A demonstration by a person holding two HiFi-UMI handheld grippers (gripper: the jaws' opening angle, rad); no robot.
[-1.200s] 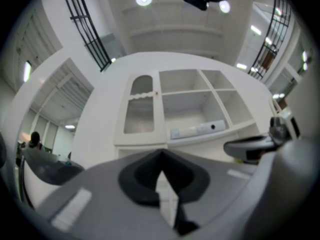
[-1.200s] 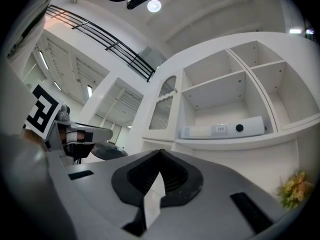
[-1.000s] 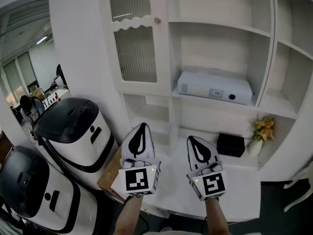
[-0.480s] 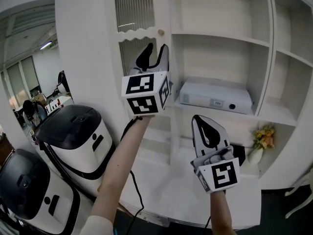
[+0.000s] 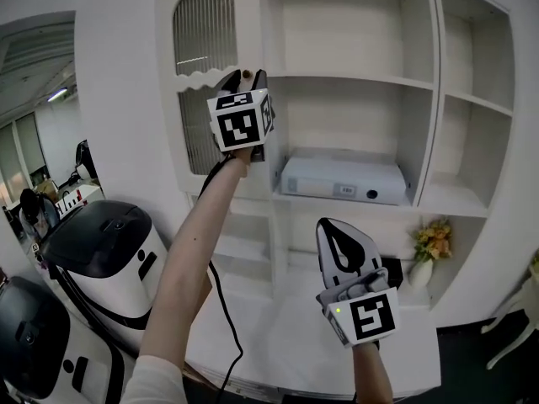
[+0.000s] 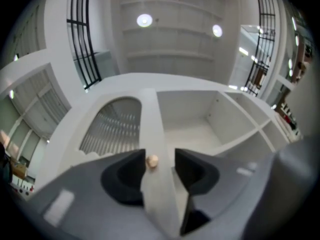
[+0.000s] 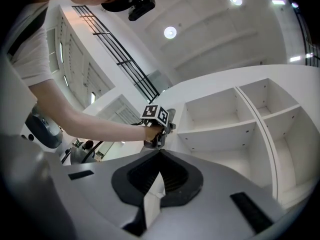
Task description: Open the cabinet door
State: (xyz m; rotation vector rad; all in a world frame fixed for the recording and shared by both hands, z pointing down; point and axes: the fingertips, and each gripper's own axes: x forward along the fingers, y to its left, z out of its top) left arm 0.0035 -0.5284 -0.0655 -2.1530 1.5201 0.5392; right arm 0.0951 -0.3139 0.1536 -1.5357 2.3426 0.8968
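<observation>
Left tongs [image 6: 159,160], jaws just opened wide, straddle the small knob [image 6: 152,160] on the closed cabinet door [image 5: 205,32] without pinching it; right tongs [image 5: 337,236], pressed together, hover lower right.

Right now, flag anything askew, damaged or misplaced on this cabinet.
Nothing stands out. The cabinet door sits shut and straight, its knob between the left gripper's jaws, which have just been opening; the white box lies flat.
</observation>
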